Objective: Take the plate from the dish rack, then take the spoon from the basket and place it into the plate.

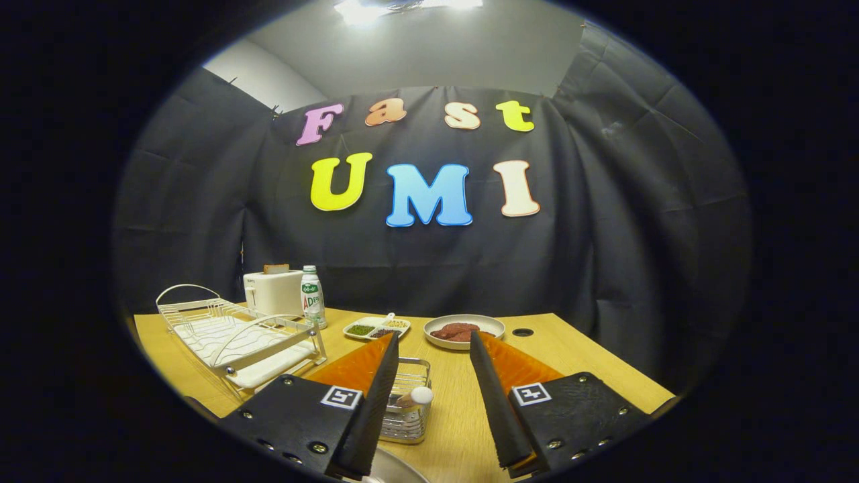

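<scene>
Since we're looking along the fingers over the wooden table (463, 416), let's go big to small. The dish rack (238, 335) sits off to the left, beyond the left finger, and it looks empty from here. A plate (392, 469) edge peeks out right below the fingers, nearest to us, so we reckon the plate step is already done. Further back there's a toaster (274, 292), a bottle (312, 296), a divided tray (377, 327) and a dish with something reddish (463, 331), none of which matter for us. The wire basket (406, 402) stands just ahead, tucked partly behind the left finger. The spoon (415, 397) sits in it with its pale rounded end poking up and leaning toward the gap between the fingers; the rest of it is hidden, so we can't call its full length. Our gripper (433, 402) is spread wide and holding nothing. The bit that counts, in our view: the spoon end lies ahead and a touch left of centre, close to the left finger, so the next reach probably needs a small shift left to get it between both fingers.
</scene>
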Demonstrator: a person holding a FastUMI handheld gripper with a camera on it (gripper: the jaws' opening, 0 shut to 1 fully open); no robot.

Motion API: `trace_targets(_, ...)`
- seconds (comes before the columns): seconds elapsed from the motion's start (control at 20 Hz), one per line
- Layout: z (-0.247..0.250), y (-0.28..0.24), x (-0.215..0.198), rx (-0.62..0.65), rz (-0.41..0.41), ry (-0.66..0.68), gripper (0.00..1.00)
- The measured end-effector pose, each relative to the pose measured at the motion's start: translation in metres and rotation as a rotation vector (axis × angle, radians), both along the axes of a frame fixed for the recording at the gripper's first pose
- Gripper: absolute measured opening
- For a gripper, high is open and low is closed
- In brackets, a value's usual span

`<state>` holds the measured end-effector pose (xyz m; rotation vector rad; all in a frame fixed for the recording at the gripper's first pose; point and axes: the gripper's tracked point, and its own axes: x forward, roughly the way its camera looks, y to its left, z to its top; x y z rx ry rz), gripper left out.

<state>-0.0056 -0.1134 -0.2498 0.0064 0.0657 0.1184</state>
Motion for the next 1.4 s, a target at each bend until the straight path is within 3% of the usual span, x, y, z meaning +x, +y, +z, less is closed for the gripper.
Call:
trace_targets(0.2, -0.013, 0.008, 0.012, -0.002, 0.002, 0.02, 0.62)
trace_targets(0.35, -0.013, 0.008, 0.017, -0.009, -0.007, 0.022, 0.24)
trace_targets(0.4, -0.011, 0.011, 0.016, 0.007, 0.005, 0.029, 0.24)
trace_targets(0.45, -0.012, 0.014, 0.014, 0.022, 0.01, 0.044, 0.16)
trace_targets(0.55, -0.008, 0.015, 0.012, 0.011, 0.003, 0.055, 0.16)
trace_targets(0.6, -0.005, 0.016, 0.015, -0.008, -0.003, 0.047, 0.09)
trace_targets(1.0, 0.03, 0.025, 0.013, -0.027, 0.012, 0.072, 0.09)
trace_targets(1.4, 0.088, 0.015, -0.018, -0.004, 0.029, 0.115, 0.09)
